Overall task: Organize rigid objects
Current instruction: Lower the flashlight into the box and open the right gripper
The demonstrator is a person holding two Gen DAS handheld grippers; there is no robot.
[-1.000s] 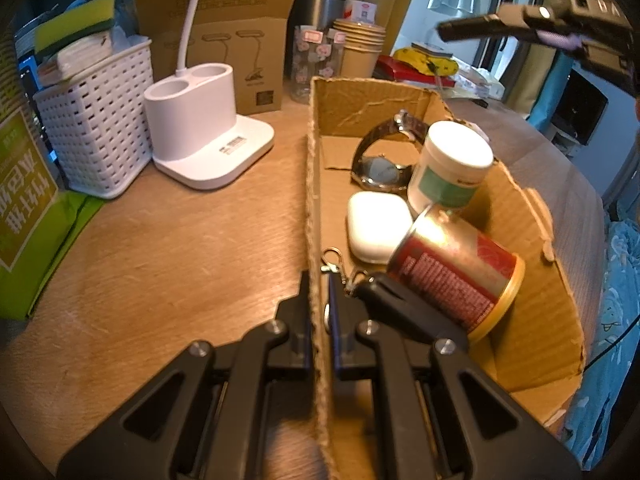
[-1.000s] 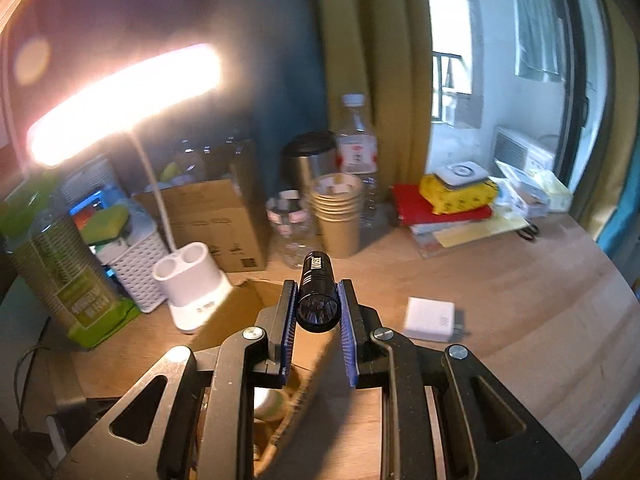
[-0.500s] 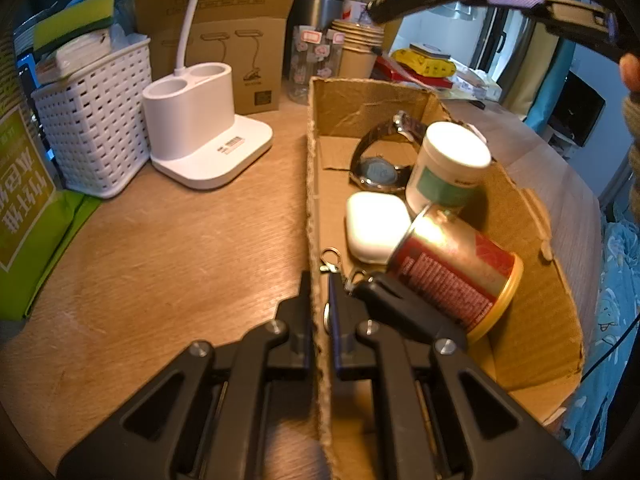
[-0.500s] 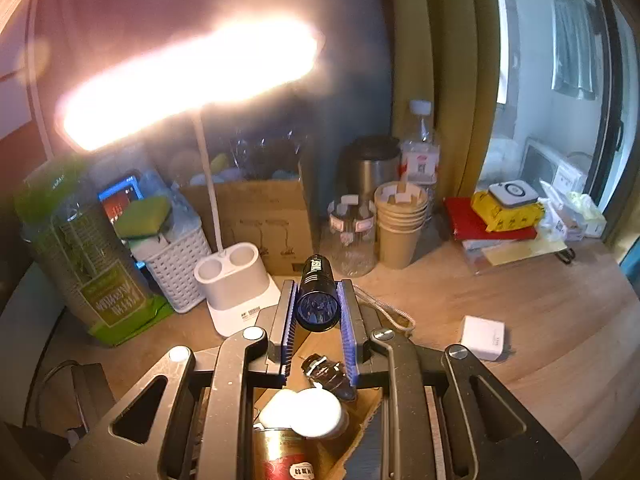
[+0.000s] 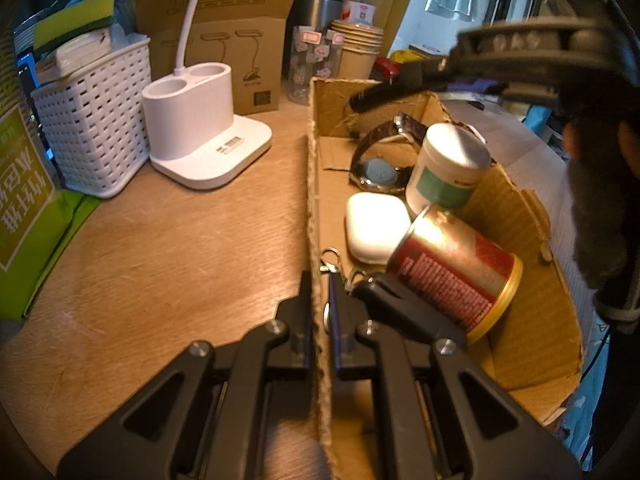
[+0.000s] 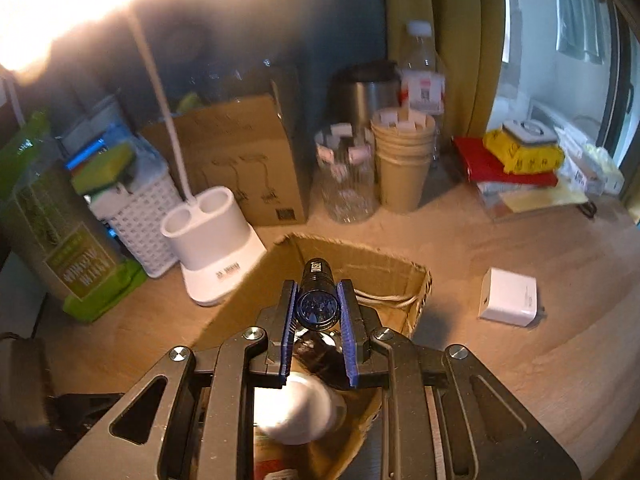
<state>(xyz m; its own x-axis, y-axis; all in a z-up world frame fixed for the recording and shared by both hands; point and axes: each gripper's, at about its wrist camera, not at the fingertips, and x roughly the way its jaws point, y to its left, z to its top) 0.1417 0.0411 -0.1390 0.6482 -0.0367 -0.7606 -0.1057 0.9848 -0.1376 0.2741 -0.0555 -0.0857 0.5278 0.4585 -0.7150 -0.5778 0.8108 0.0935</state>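
My left gripper (image 5: pixel 320 304) is shut on the left wall of an open cardboard box (image 5: pixel 314 160). Inside the box lie a wristwatch (image 5: pixel 380 160), a white jar with a green label (image 5: pixel 444 168), a white earbud case (image 5: pixel 376 224), a red can (image 5: pixel 452 272) on its side and a black key fob (image 5: pixel 384 292). My right gripper (image 6: pixel 318 300) is shut on a small black flashlight (image 6: pixel 317 276), held above the far end of the box (image 6: pixel 424 284). In the left wrist view the flashlight (image 5: pixel 380 96) hangs just over the watch.
A white lamp base (image 5: pixel 200 120), a white basket (image 5: pixel 92 116) and a brown carton (image 5: pixel 228 40) stand left of the box. Paper cups (image 6: pixel 404 160) and a glass jar (image 6: pixel 348 180) stand behind it. A white charger (image 6: pixel 508 296) lies on the table at the right.
My right gripper has come down and over the box with the flashlight in it. The left gripper and the box have not moved.
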